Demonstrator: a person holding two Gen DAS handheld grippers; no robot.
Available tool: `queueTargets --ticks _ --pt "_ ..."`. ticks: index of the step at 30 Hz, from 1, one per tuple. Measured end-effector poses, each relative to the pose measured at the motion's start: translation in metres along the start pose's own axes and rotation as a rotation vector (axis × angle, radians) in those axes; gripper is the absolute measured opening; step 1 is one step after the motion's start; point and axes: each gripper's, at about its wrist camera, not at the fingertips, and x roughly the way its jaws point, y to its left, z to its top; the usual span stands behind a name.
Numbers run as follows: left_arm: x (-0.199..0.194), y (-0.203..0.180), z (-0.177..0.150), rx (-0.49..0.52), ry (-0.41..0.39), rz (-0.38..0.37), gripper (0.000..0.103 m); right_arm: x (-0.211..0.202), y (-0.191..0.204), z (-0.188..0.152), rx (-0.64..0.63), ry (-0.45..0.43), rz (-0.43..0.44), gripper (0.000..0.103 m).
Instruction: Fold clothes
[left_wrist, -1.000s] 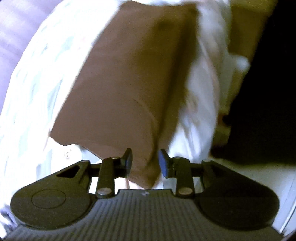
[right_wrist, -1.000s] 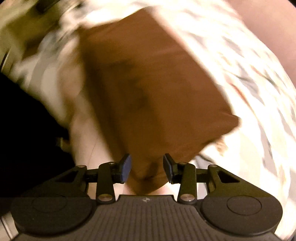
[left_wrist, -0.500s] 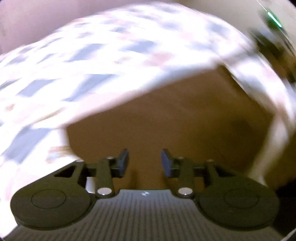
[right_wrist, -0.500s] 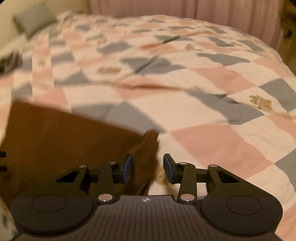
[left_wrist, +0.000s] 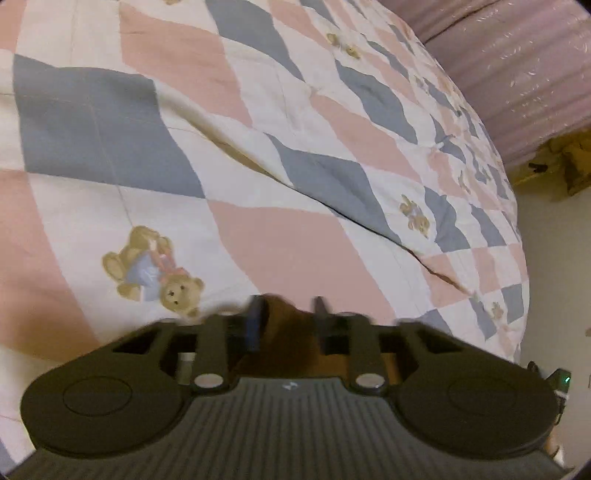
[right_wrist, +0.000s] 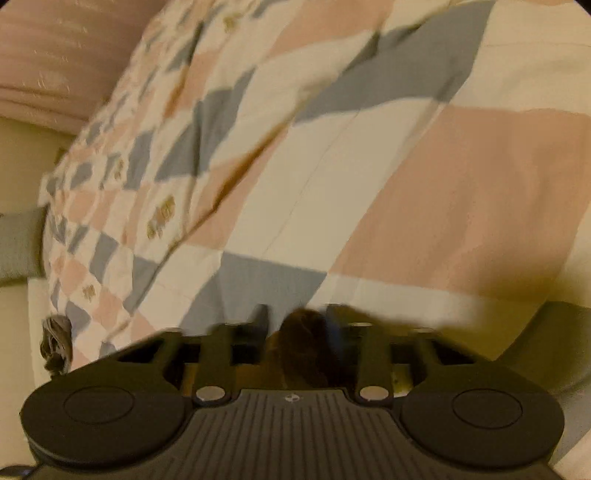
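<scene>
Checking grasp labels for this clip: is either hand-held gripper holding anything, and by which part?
Both are. The left hand-held gripper and the right hand-held gripper, jaws just closing, each pinch a bunched fold of the brown garment; which edge or corner cannot be told.

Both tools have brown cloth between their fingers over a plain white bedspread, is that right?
Not quite. The bedspread is not plain white: it is a pink, grey and white check with teddy bears, as the left wrist view shows. The rest holds: the left tool and right tool each have brown cloth between their fingers.

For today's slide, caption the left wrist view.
Left gripper closing on brown garment above teddy-bear patchwork quilt.
</scene>
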Motion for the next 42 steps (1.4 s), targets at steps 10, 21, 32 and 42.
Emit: queueTargets --ticks 10,21,32,42 --pt "0.015 -0.015 -0.025 0.268 -0.103 0.113 0.006 -0.006 -0.039 -0.02 0.261 -0.156 0.047 0.005" --pt "-0.011 -0.087 -0.054 0.576 -0.256 0.432 0.013 -0.048 0.049 -0.054 -0.335 -0.553 -0.374 0.03" --pt "0.074 -0.1 -0.095 0.835 -0.135 0.324 0.037 0.042 0.071 -0.096 -0.813 -0.233 -0.364 0.007" --pt "0.005 -0.106 -0.066 0.63 -0.189 0.303 0.02 0.003 0.067 -0.073 -0.705 -0.352 -0.494 0.015"
